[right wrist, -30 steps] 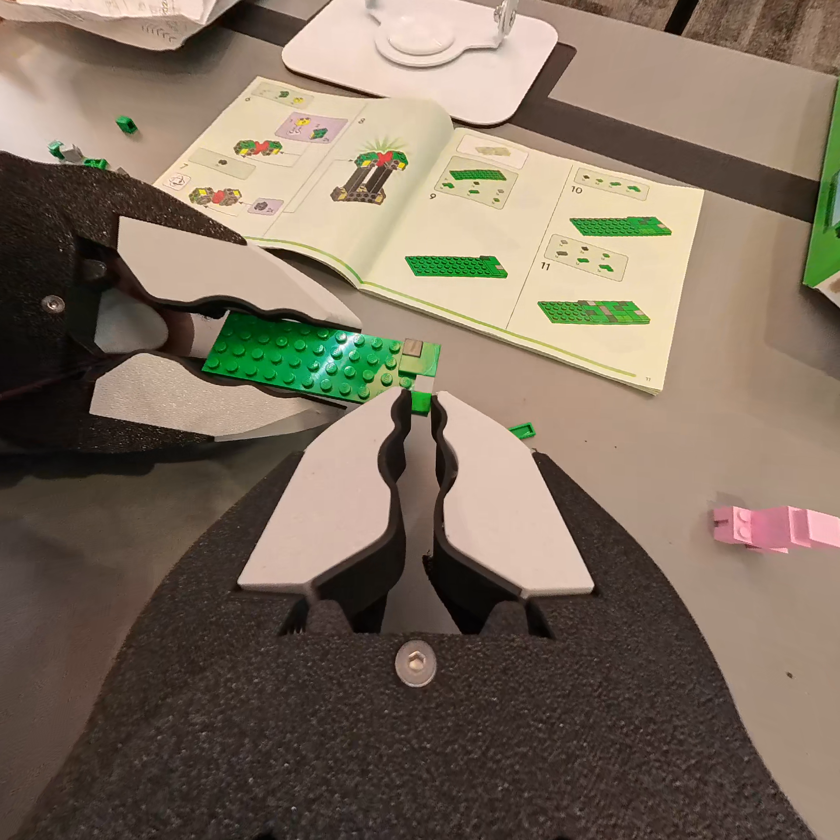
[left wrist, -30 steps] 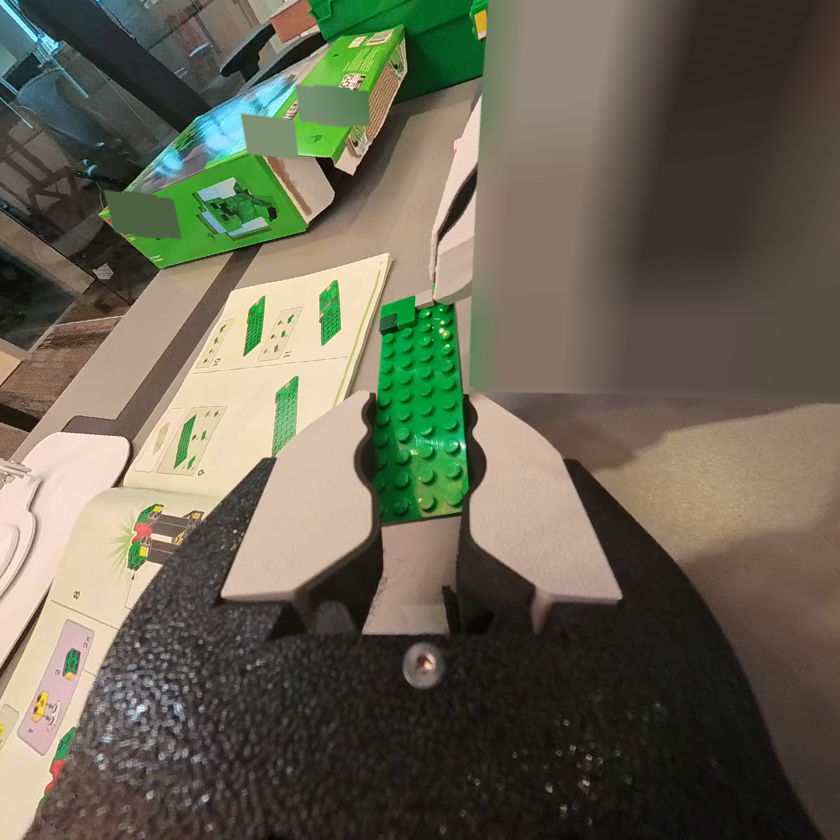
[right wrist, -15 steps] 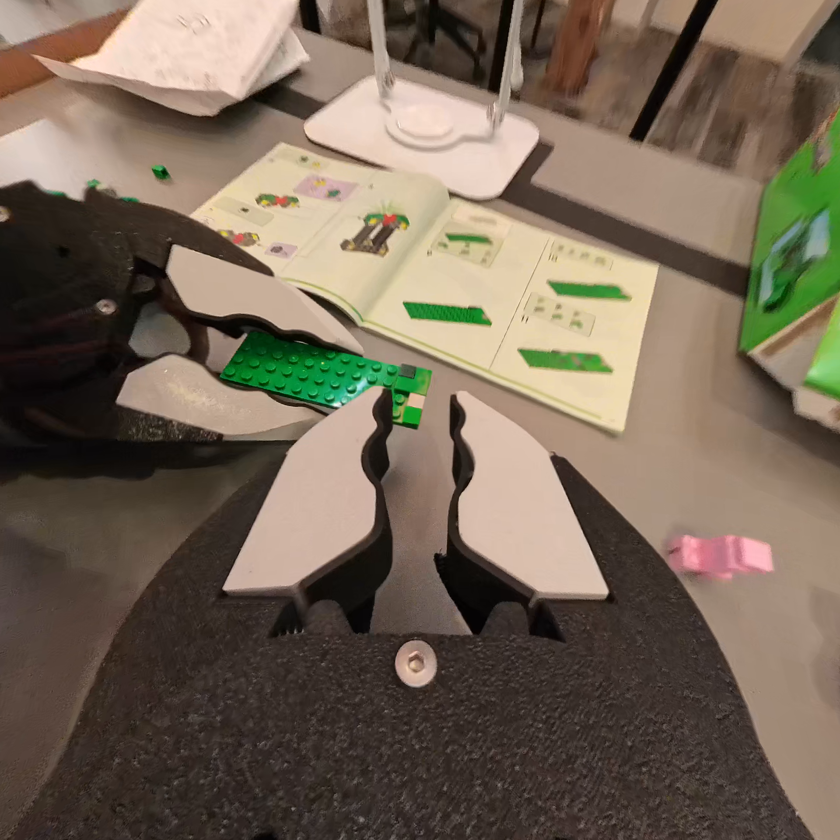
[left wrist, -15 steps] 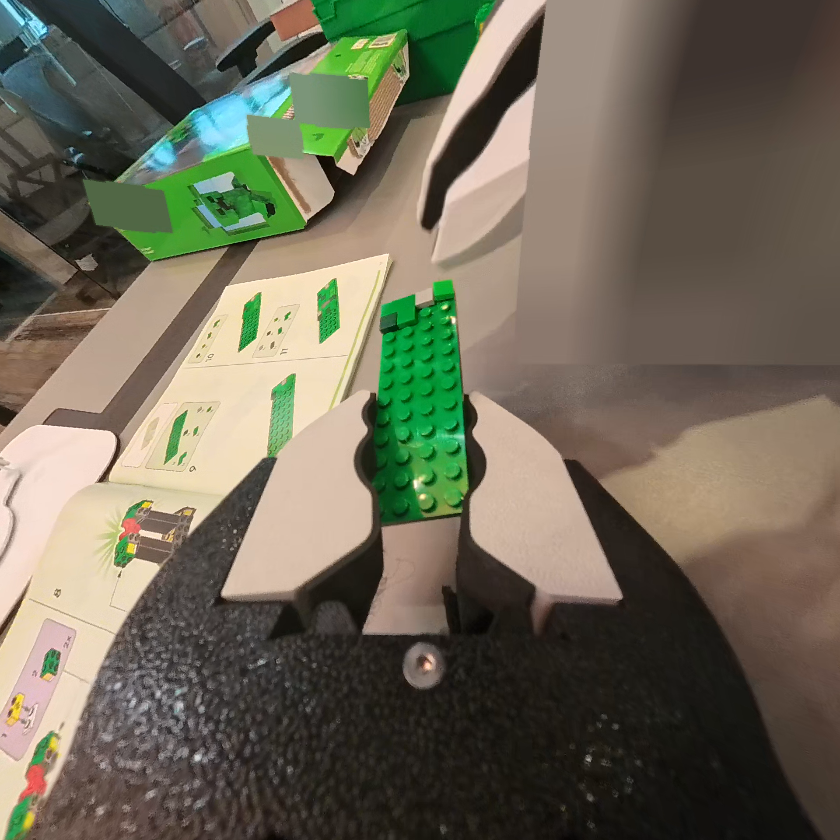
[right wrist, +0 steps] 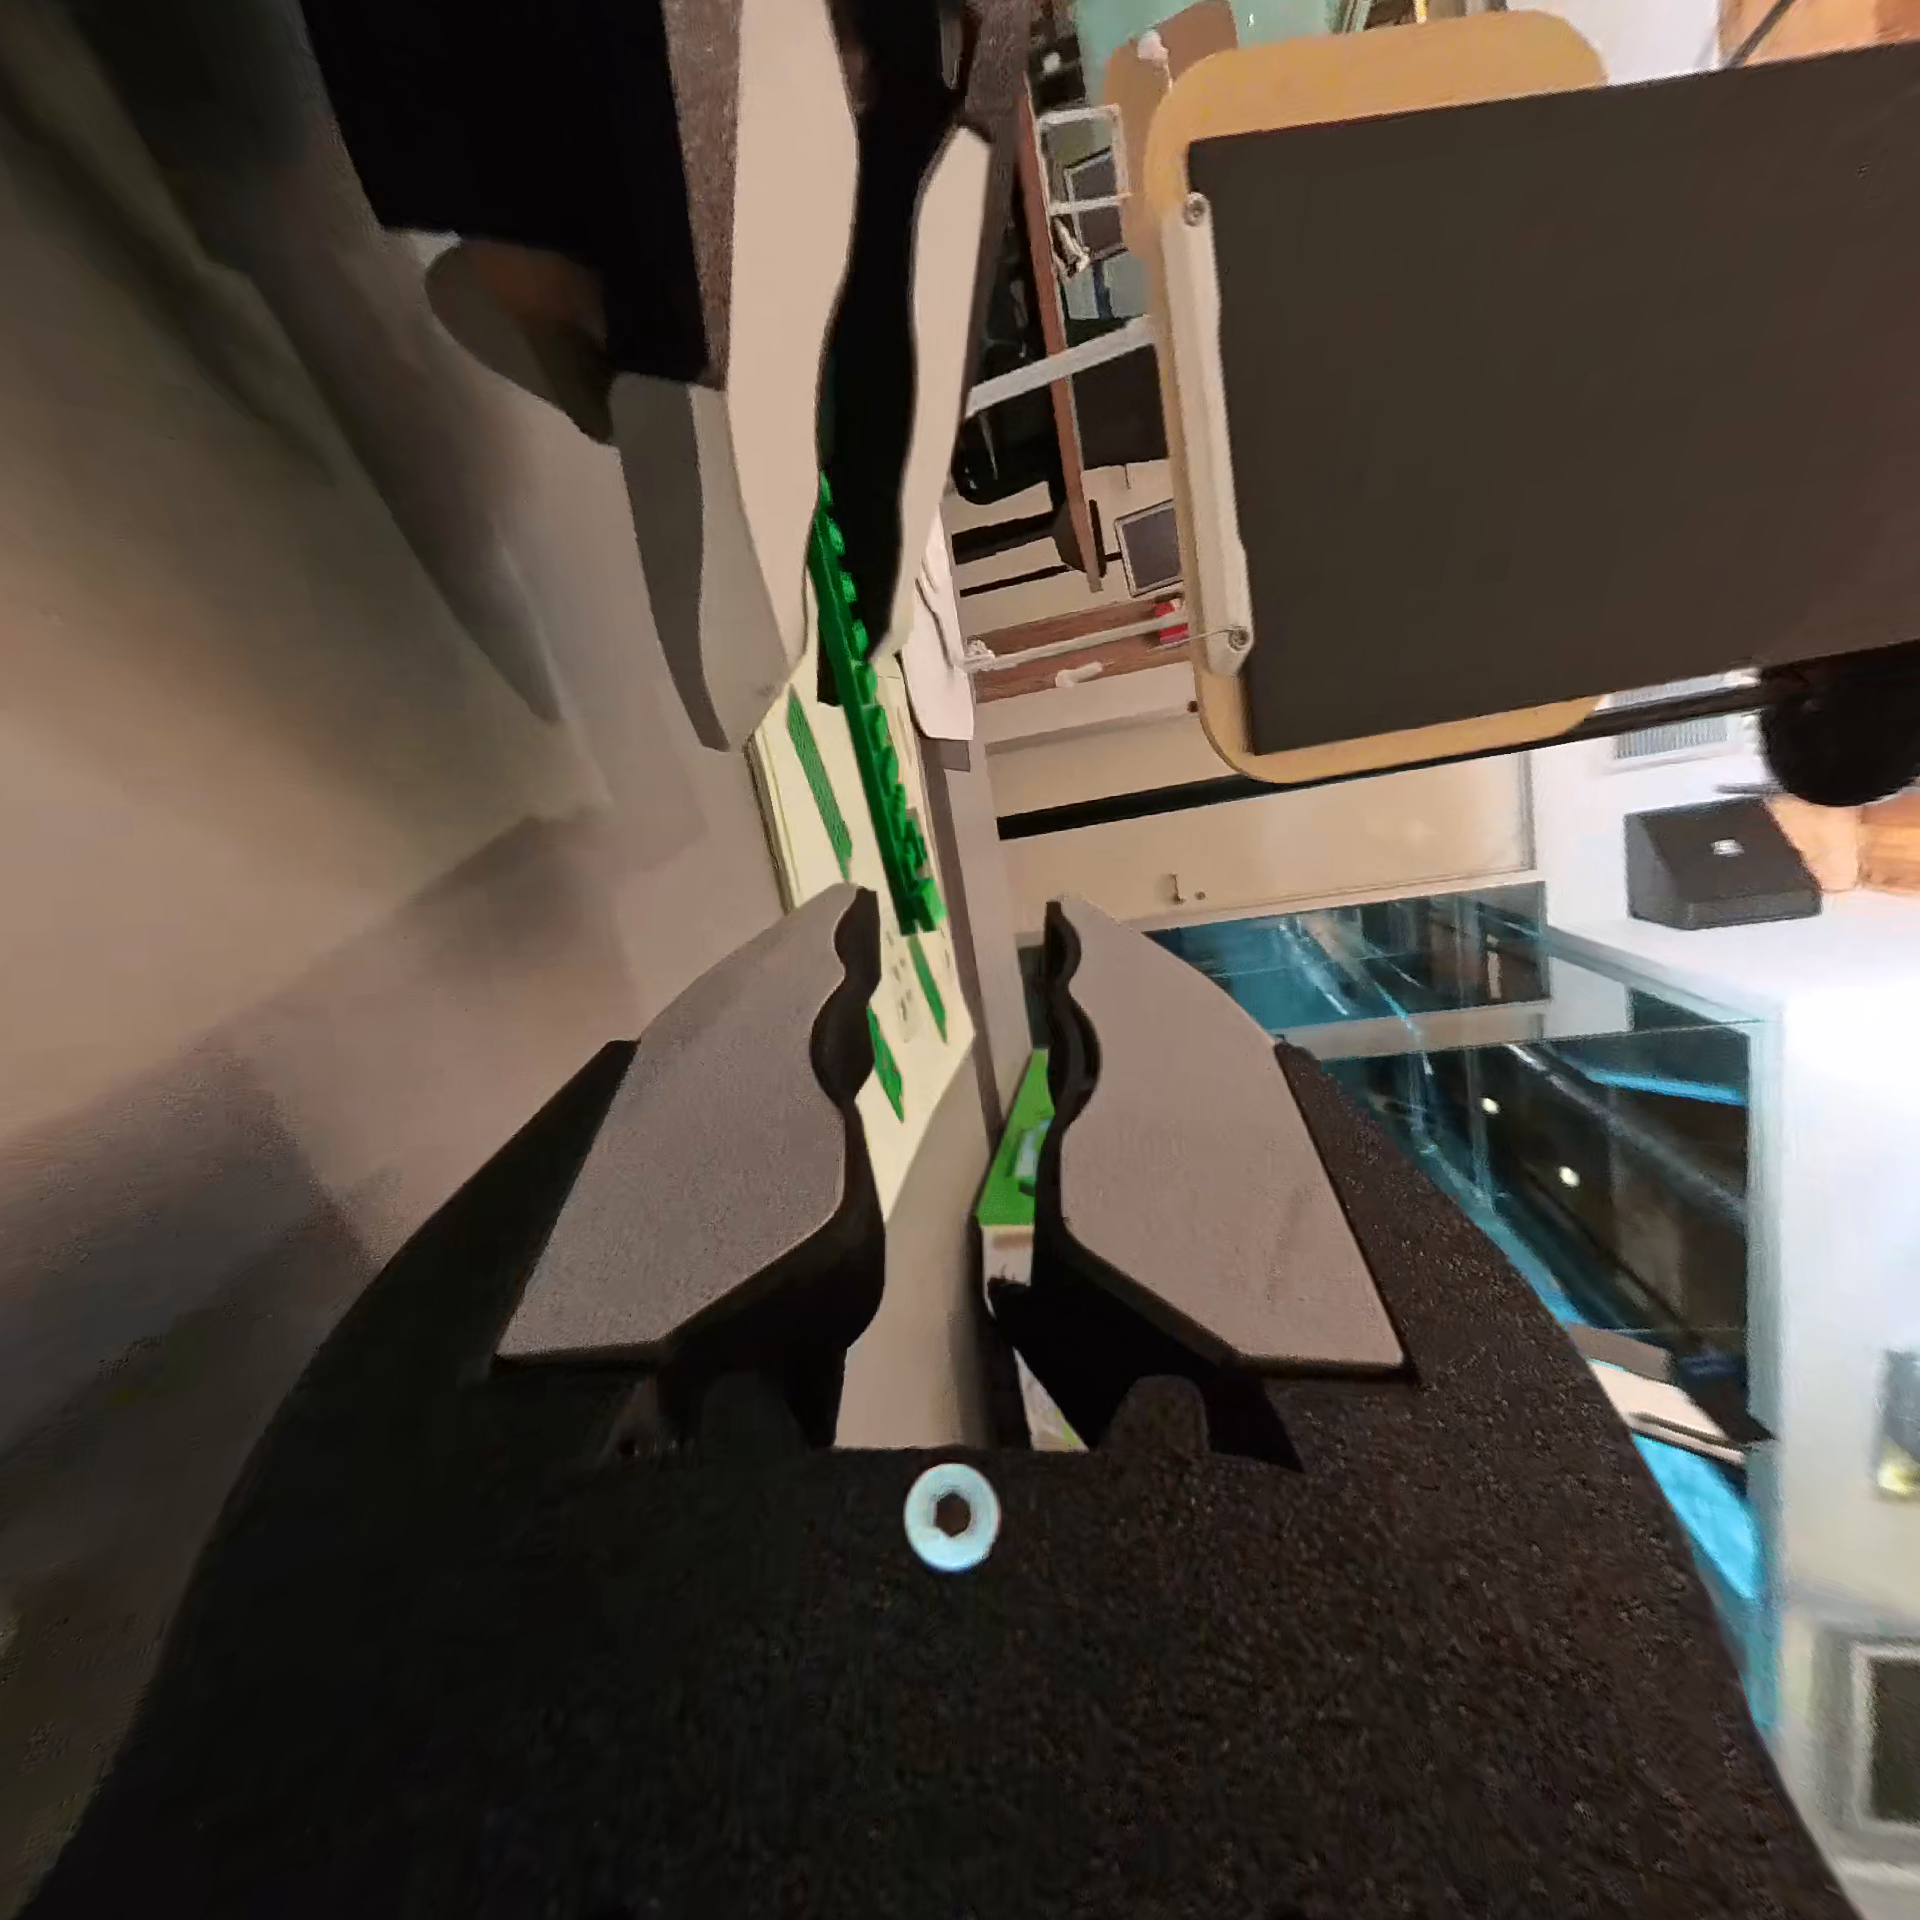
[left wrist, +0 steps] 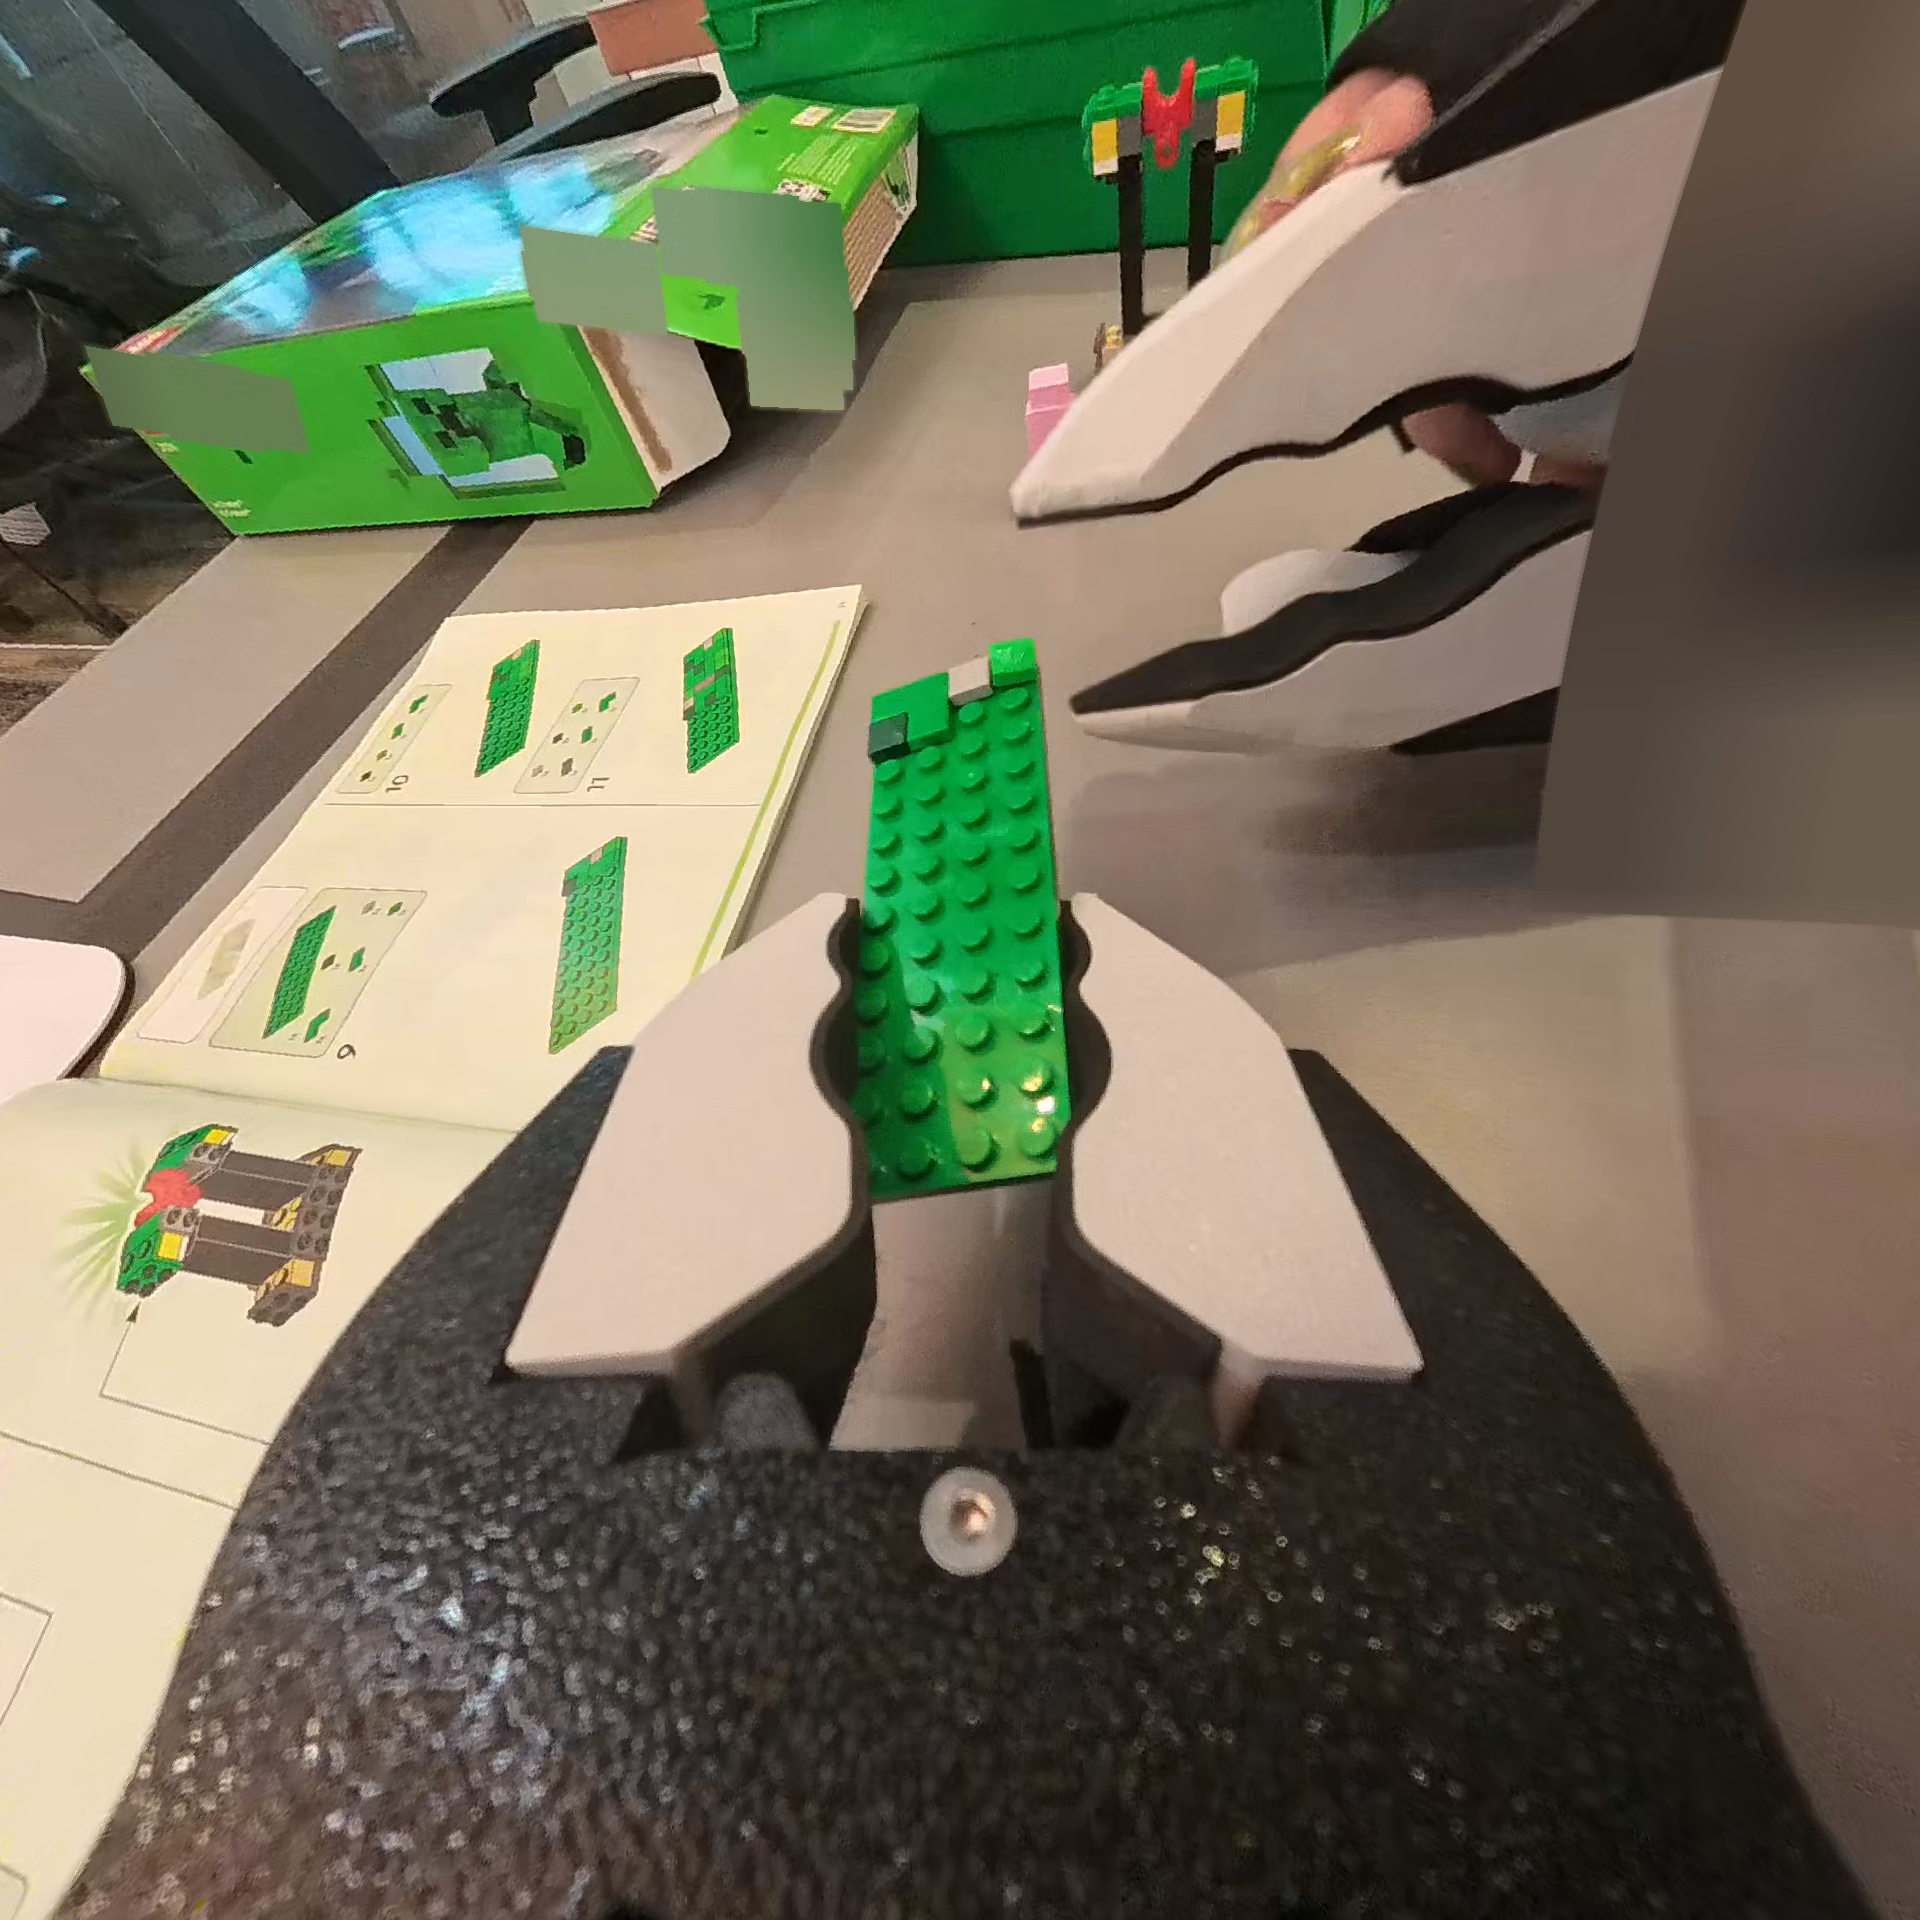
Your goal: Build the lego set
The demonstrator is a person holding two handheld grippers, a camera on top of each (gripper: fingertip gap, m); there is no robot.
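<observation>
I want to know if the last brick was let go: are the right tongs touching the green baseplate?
Apart. The left wrist view shows the right tongs open and off to the side of the green baseplate, with grey table between them.

A grey desk (left wrist: 1039,540) with a dark strip along its left part carries an open instruction booklet (left wrist: 499,894) at near left. Far left lie green boxes (left wrist: 416,416). At far right stand a small black-legged model (left wrist: 1164,177) and a pink brick (left wrist: 1047,410).
</observation>
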